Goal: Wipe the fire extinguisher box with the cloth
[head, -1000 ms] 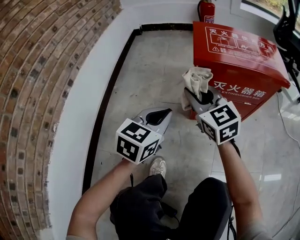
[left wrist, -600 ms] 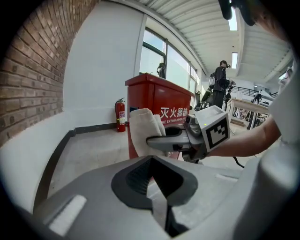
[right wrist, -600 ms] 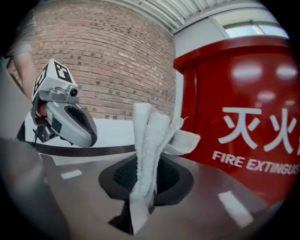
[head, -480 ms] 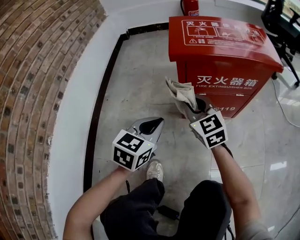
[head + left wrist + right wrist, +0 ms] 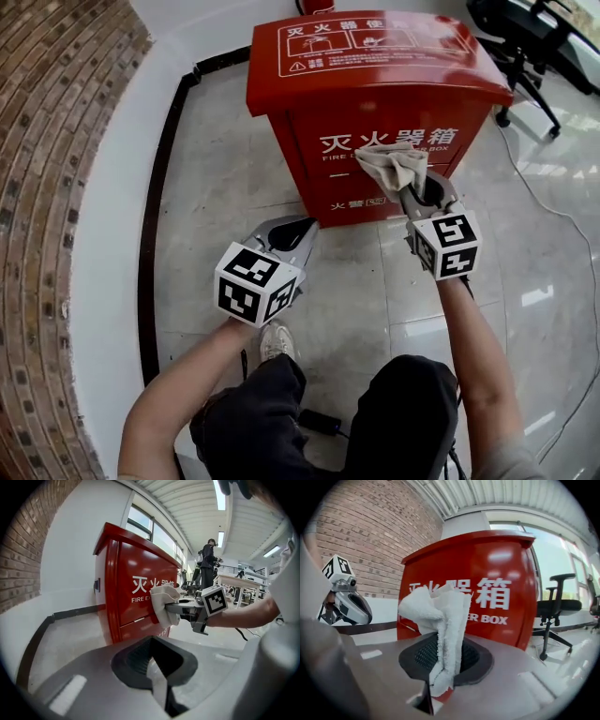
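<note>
Two grippers face the fire extinguisher box [image 5: 375, 56], and only one carries anything; left of the box a brick wall [image 5: 47, 187] curves away above a white base, so the box's left flank stands free to reach. Just in front of the box and towards its left corner, the left gripper [image 5: 300, 227] hangs low over the floor tiles with its claw pressed together on nothing; it seems parked there as the idle tool, kept out of the wiping path. The box itself stands upright with its red lid sloping towards the person and white lettering across its front panel. The cloth [image 5: 389, 164] sits bunched at the right half of that panel, over the lettering; whether it already touches the metal cannot be told. The right gripper [image 5: 411, 190] pinches the cloth's lower folds, leaving a loose wad ahead of the claw tips; this probably lets soft towel rather than hard jaw meet the paint. Wiping looks about to start, not yet done. Right of the box, an office chair [image 5: 525, 37] stands well apart.
</note>
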Motion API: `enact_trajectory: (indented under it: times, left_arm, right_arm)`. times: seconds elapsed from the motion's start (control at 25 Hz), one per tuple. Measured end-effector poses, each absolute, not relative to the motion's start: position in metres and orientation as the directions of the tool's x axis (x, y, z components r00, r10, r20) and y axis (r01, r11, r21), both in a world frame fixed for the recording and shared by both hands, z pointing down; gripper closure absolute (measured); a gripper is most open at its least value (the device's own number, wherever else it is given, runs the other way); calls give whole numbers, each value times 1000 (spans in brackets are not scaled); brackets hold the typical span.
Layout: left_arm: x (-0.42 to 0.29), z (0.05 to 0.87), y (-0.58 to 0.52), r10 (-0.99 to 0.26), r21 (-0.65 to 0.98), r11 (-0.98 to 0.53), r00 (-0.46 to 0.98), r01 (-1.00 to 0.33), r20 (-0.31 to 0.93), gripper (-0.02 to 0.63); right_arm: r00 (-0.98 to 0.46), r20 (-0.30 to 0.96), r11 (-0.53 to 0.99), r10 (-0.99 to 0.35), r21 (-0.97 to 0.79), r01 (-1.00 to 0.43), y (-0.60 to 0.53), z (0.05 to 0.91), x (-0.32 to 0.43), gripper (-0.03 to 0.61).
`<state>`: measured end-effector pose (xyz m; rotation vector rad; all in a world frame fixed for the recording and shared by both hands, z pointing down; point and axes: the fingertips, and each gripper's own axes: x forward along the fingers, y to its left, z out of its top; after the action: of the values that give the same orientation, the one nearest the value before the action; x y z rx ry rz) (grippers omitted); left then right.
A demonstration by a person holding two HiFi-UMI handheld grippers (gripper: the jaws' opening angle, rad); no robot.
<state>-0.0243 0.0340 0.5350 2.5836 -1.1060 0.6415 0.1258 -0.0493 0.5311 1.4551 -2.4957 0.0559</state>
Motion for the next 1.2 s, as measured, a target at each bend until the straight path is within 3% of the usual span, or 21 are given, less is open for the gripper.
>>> enact_trajectory:
  times: [0.32,0.68,0.92,1.2]
  left_arm:
    - [29,545,21,-557,70,-746,677,-662,481,613]
    - [36,575,10,-534,55,-752,657,-656,532,613]
    - [25,607,17,-511,62,-749,635,-659,579,614]
    - [4,628,13,-521,80,-715,605,-695,601,614]
  right_arm:
    - [-285,259,315,-923,83,-945,-62,541,247,489]
    - [-111,289,109,-951,-23,-994,-53,586,318,489]
    - [-118,363,93,-924,-88,-992,-40,645,303,489]
    - [-211,430,215,-878,-40,-976,-53,681,247,489]
